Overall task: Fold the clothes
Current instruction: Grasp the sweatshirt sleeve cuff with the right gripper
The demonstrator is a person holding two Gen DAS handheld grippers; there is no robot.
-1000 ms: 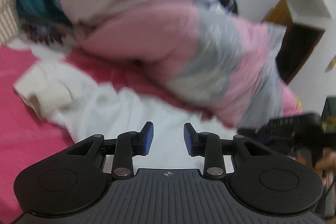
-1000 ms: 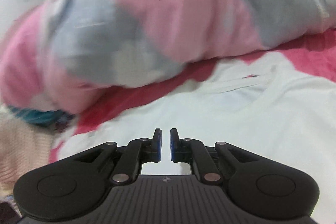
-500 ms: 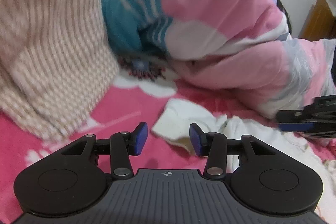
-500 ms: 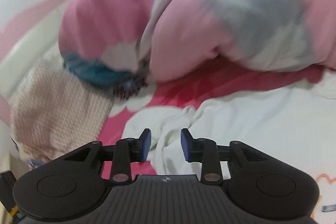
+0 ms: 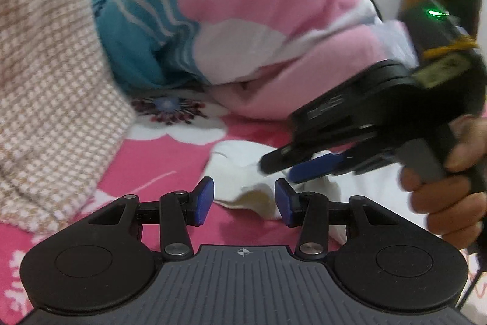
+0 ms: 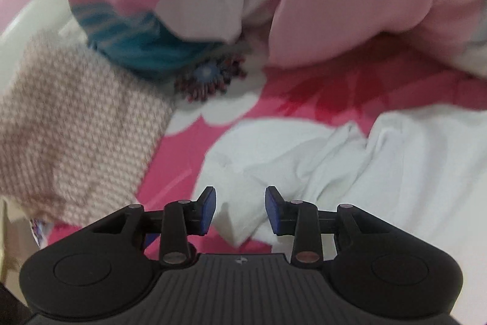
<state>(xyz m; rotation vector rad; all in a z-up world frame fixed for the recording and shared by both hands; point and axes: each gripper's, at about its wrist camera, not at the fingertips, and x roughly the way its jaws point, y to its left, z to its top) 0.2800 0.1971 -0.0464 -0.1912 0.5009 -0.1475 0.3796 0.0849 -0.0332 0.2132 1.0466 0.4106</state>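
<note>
Both tools were down at the sleeve end of the white garment (image 6: 380, 160), which lay crumpled on the pink flowered bedsheet (image 5: 158, 160). The left hand-held gripper (image 5: 244, 201) had its blue pads apart; its jaws had just been opening, and the garment's cuff showed between them, though the pads were not pressing on it. The right hand-held gripper (image 6: 240, 210) was parted too, jaws just widened, with a fold of the white cloth lying in the gap and neither pad closed on it. In the left wrist view that same right tool came in from the right edge, gripped by the person's hand (image 5: 450, 172), its fingers angled down onto the sleeve. Behind the garment sat a bunched pink and white duvet (image 5: 268, 20), a teal striped cloth (image 5: 137, 29) tucked against it, and a beige checked knit (image 6: 76, 127) off to the left.
</note>
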